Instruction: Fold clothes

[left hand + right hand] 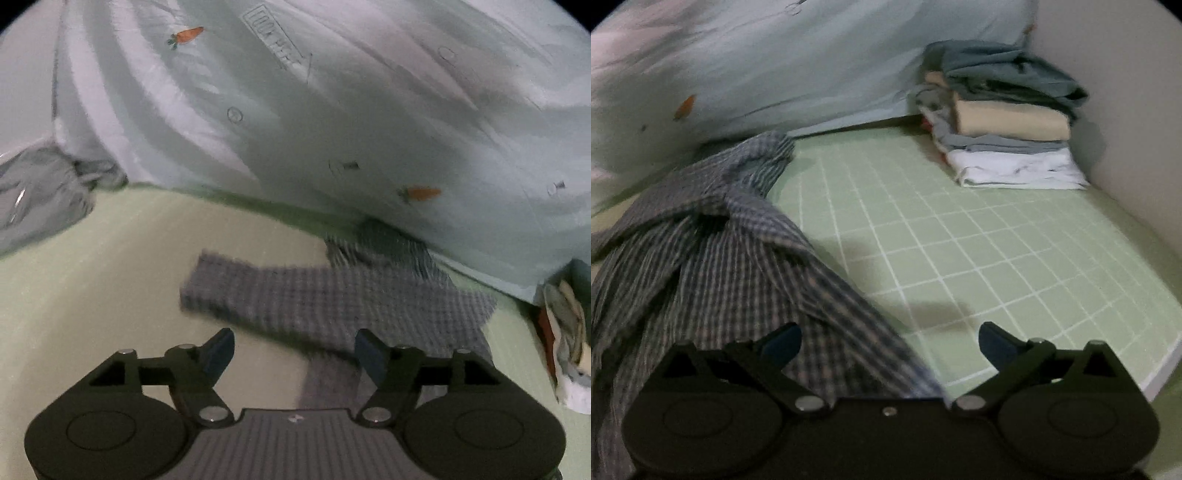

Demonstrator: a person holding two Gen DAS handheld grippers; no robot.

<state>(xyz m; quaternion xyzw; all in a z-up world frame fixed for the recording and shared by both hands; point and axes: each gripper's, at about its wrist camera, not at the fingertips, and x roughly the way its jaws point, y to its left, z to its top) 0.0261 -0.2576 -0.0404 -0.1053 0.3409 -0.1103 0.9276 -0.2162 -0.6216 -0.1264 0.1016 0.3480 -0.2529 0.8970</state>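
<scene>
A blue-and-white checked shirt (pixel 713 251) lies crumpled on the green grid mat (pixel 979 258), filling the left half of the right wrist view. In the left wrist view a sleeve of the checked shirt (pixel 332 299) stretches flat across the mat (pixel 92 277). My left gripper (pixel 295 349) hovers open above that sleeve, nothing between its blue pads. My right gripper (pixel 890 343) stands wide open at the shirt's right edge; its left finger is over the cloth, its right finger over bare mat. Neither gripper holds anything.
A pale duvet with small carrot prints (pixel 332 110) is heaped behind the mat. A stack of folded clothes (pixel 1004 122) stands at the back right by a white wall (pixel 1126 110). A grey bundle (pixel 37 195) lies at the far left.
</scene>
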